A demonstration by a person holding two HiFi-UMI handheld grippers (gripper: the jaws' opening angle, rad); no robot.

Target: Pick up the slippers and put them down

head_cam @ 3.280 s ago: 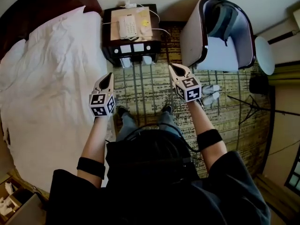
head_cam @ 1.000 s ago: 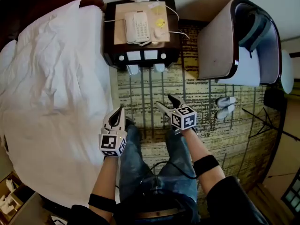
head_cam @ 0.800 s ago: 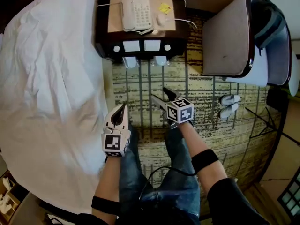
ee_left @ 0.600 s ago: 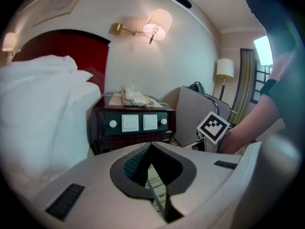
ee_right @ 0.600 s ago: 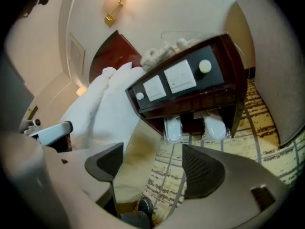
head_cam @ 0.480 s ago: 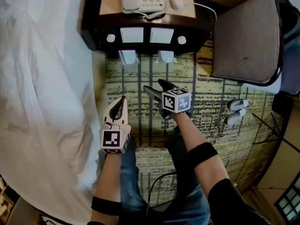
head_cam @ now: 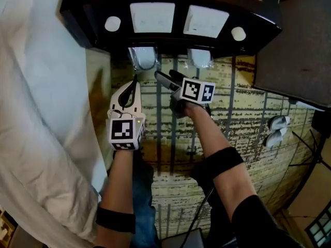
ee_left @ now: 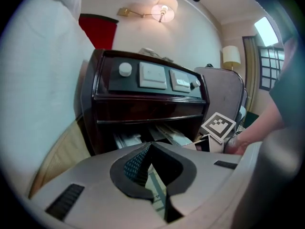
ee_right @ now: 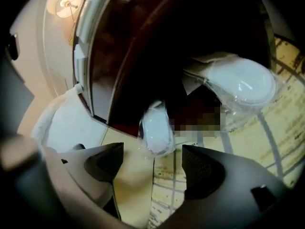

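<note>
White duvet (head_cam: 46, 87) on the left. Left gripper (head_cam: 135, 79) has its jaws pressed together, nothing in them. Two plastic-wrapped slippers (head_cam: 143, 58) poke out from under the nightstand (head_cam: 173, 40). Right gripper (head_cam: 166, 77) jaws have just been opening and are spread wide, one wrapped slipper just ahead, not pinched.

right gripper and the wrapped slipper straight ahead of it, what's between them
Nothing but bare carpet: in the right gripper view, the wrapped slipper sits just ahead of the right gripper, whose fingers have just been opening.
</note>
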